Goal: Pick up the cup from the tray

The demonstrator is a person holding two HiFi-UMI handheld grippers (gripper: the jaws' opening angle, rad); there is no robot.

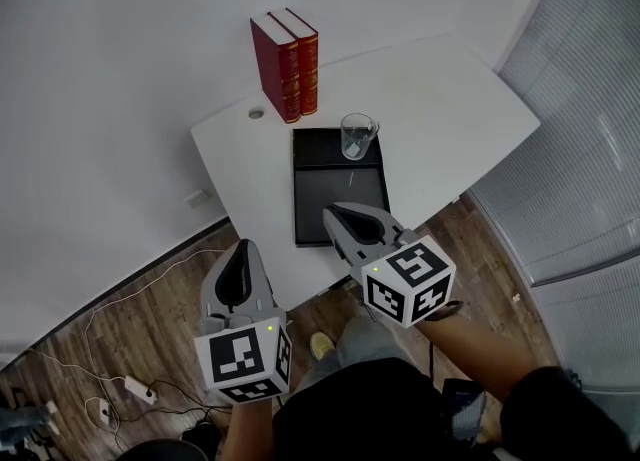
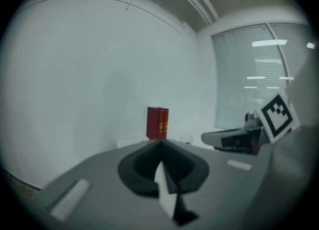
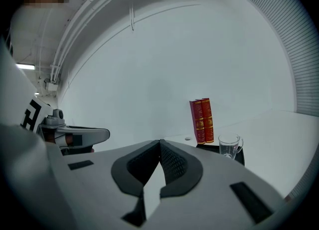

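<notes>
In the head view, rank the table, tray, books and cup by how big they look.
1. table
2. tray
3. books, standing upright, so nearer the camera, which may flatter them a little
4. cup

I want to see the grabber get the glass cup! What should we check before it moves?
1. The cup stands upright on the tray: ok.
2. The tray is bare between the right gripper and the cup: ok.
3. Its jaws are apart for the cup: not ok, shut and empty.
4. It is at the cup: not ok, tips over the tray's near end.
5. The left gripper is out of the way: ok, shut, left of the tray.
</notes>
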